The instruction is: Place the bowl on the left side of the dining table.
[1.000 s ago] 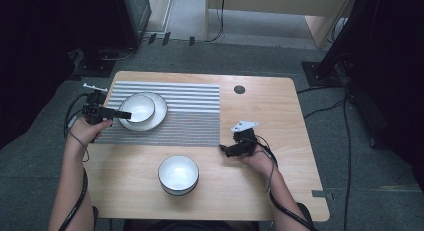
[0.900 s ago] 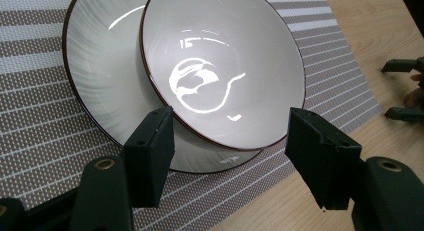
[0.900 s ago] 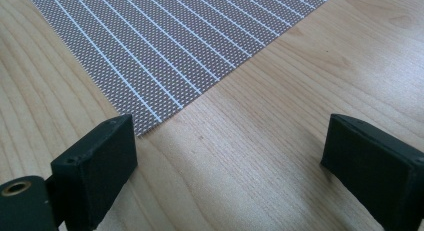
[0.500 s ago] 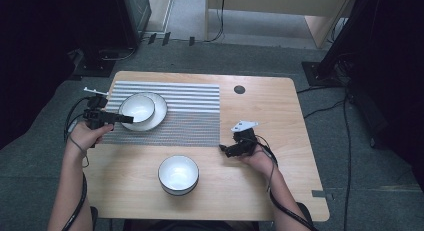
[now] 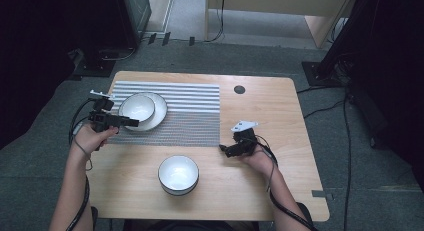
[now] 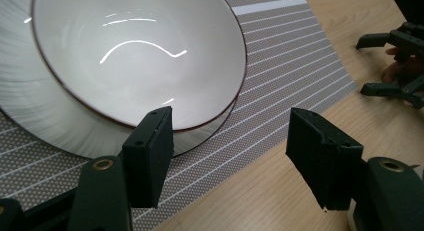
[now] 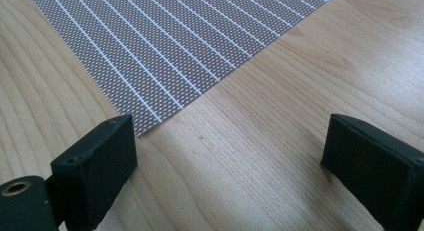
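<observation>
White bowl (image 5: pixel 136 107) sits in a plate (image 5: pixel 159 112) on the striped mat (image 5: pixel 190 111) — the left gripper (image 5: pixel 131 123) hangs just beside its rim, jaws spread, nothing between them. Right gripper (image 5: pixel 223 150) rests near the mat's corner, jaws wide apart — a second bowl (image 5: pixel 178 174) stands between the hands.

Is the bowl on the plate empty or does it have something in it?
Empty. In the left gripper view the bowl shows only a bare glossy white inside with light reflections; it sits upright on the plate.

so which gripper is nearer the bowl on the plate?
Left. The left gripper is at the bowl rim; the right gripper sits past the mat's far corner.
</observation>
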A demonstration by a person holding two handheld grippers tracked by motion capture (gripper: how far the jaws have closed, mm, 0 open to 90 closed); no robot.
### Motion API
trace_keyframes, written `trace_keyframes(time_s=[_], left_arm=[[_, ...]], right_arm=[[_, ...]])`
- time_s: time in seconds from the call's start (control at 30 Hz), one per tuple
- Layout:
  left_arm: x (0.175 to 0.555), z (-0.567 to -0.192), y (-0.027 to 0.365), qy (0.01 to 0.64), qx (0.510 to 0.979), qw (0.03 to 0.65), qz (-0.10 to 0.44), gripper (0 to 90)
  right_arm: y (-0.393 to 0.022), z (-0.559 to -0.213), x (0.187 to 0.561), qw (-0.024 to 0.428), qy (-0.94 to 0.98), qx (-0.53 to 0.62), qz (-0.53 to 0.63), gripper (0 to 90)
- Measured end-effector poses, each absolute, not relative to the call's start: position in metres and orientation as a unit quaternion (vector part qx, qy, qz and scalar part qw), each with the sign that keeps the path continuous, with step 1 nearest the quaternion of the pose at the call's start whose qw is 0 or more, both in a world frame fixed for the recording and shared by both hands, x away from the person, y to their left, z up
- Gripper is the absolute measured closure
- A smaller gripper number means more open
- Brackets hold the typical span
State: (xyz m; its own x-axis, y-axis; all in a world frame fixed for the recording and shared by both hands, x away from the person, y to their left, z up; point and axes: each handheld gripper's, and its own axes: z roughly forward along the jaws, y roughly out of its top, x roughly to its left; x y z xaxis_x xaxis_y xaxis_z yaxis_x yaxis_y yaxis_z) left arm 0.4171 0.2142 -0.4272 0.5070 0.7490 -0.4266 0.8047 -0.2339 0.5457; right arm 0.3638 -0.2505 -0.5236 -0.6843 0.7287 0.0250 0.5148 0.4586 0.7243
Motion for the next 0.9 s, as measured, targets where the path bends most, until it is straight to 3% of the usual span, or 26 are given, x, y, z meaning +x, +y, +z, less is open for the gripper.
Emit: trace_keyframes(time_s=[0.9], left_arm=[[0.412,-0.441,0.163,0.427,0.824,0.372,-0.039,34.3]], right_arm=[[-0.251,-0.524,0.364,0.146,0.841,0.370,0.366,6.7]])
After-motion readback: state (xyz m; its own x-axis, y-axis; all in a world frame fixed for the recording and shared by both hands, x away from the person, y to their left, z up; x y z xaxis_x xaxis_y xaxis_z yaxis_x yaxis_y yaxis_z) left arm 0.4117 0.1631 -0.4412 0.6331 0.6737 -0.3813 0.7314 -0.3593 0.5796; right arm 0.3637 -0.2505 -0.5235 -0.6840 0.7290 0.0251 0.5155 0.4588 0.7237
